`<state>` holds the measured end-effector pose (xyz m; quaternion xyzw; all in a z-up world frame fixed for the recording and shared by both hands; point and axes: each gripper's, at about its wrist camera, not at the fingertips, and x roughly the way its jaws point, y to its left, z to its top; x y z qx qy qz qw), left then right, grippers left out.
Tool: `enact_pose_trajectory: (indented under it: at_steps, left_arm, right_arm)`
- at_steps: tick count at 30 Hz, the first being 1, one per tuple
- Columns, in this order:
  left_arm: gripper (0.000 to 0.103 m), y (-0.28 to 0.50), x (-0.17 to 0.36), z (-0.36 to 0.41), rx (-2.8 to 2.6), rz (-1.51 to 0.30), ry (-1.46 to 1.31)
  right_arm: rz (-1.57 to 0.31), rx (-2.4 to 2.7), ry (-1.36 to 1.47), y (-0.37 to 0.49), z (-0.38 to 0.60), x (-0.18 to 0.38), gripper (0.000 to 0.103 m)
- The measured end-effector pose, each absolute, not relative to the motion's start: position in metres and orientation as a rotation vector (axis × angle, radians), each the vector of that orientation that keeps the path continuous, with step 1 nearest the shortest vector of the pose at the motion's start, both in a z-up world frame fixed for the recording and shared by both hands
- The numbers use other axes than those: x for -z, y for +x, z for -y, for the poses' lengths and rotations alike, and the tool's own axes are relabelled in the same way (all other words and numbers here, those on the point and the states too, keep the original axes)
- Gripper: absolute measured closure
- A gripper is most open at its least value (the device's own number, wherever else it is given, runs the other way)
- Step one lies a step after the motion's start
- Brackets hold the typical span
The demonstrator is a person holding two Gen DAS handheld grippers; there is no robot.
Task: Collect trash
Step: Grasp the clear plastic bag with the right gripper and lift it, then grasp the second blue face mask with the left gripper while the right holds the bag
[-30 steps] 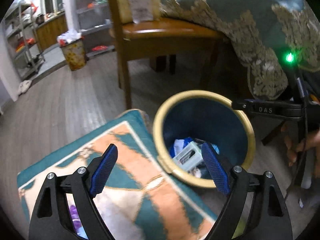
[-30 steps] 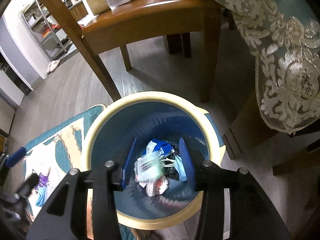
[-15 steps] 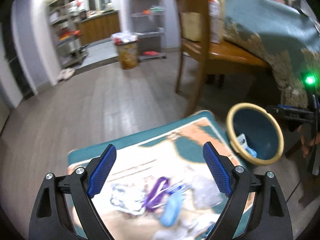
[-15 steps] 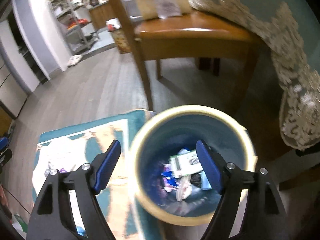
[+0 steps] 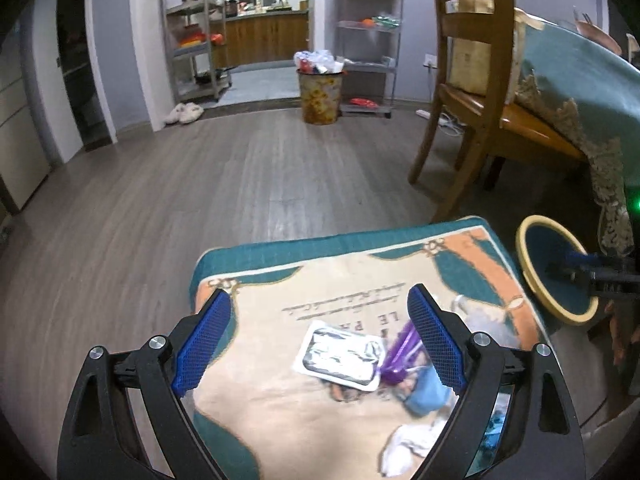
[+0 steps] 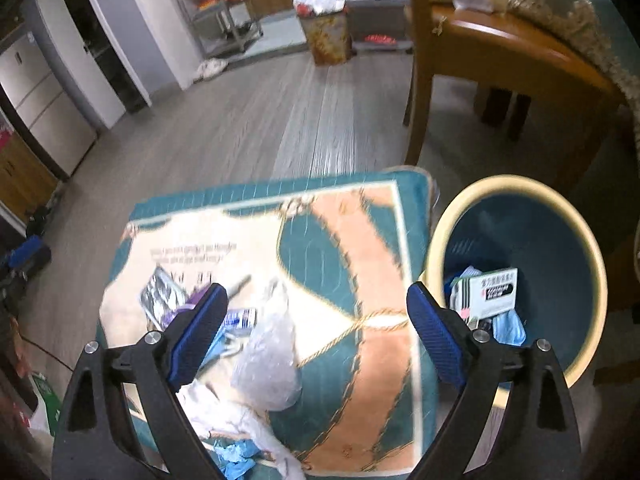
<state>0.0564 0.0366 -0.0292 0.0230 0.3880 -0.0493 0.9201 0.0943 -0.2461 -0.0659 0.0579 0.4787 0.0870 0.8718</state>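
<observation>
My left gripper [image 5: 318,344] is open and empty above a patterned rug [image 5: 320,280]. Between its fingers lies a silver foil packet [image 5: 340,354], with a purple wrapper [image 5: 400,354] and a blue item [image 5: 426,394] beside it. My right gripper [image 6: 316,332] is open and empty over the same rug [image 6: 348,232]. A crumpled clear plastic bag [image 6: 268,356] lies under it, with the foil packet [image 6: 160,298] and blue scraps [image 6: 236,456] nearby. The yellow-rimmed blue bin [image 6: 532,216] stands right of the rug, holding a white box [image 6: 492,290] and other trash. The bin also shows in the left wrist view [image 5: 528,236].
A wooden chair [image 5: 476,92] and a table with a teal, lace-edged cloth [image 5: 576,76] stand behind the bin. A second full bin [image 5: 320,92] and metal shelves [image 5: 368,40] are far across the wooden floor [image 5: 200,184].
My right gripper opened over the bin, dropped the white box in, and swung left over the rug. My left gripper moved from beside the bin to over the rug's trash.
</observation>
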Motion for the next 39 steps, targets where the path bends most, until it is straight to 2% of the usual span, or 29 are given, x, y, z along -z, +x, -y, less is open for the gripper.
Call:
enact_pose_trajectory:
  at_steps: [13, 16, 18, 19, 22, 23, 24, 33, 39]
  left_arm:
    - [0.013, 0.083, 0.065, -0.053, 0.07, -0.894, -0.004]
    - [0.013, 0.086, 0.069, -0.043, 0.094, -0.902, 0.022]
    - [0.013, 0.089, 0.074, -0.035, 0.114, -0.916, 0.036]
    - [0.013, 0.09, 0.077, -0.031, 0.125, -0.925, 0.04]
    - [0.013, 0.093, 0.087, -0.016, 0.176, -0.959, 0.046]
    - [0.013, 0.093, 0.089, -0.011, 0.194, -0.969, 0.054]
    - [0.013, 0.092, 0.091, -0.005, 0.213, -0.975, 0.075]
    - [0.013, 0.083, 0.102, 0.028, 0.347, -1.016, 0.136]
    - [0.016, 0.074, 0.113, 0.052, 0.379, -1.052, 0.127]
  right_arm:
    - [-1.123, -0.208, 0.053, 0.09, 0.221, 0.111, 0.014]
    - [-1.173, -0.221, 0.008, 0.091, 0.216, 0.13, 0.019]
    - [-1.198, -0.24, 0.006, 0.092, 0.215, 0.137, 0.035]
    - [-1.211, -0.25, 0.014, 0.093, 0.215, 0.14, 0.039]
    - [-1.251, -0.305, 0.063, 0.095, 0.215, 0.145, 0.07]
    - [-1.254, -0.317, 0.051, 0.096, 0.213, 0.145, 0.091]
    - [-1.243, -0.324, 0.03, 0.096, 0.211, 0.142, 0.093]
    - [-1.085, -0.327, 0.035, 0.099, 0.221, 0.095, 0.094]
    - [-1.062, -0.293, 0.056, 0.103, 0.235, 0.087, 0.094]
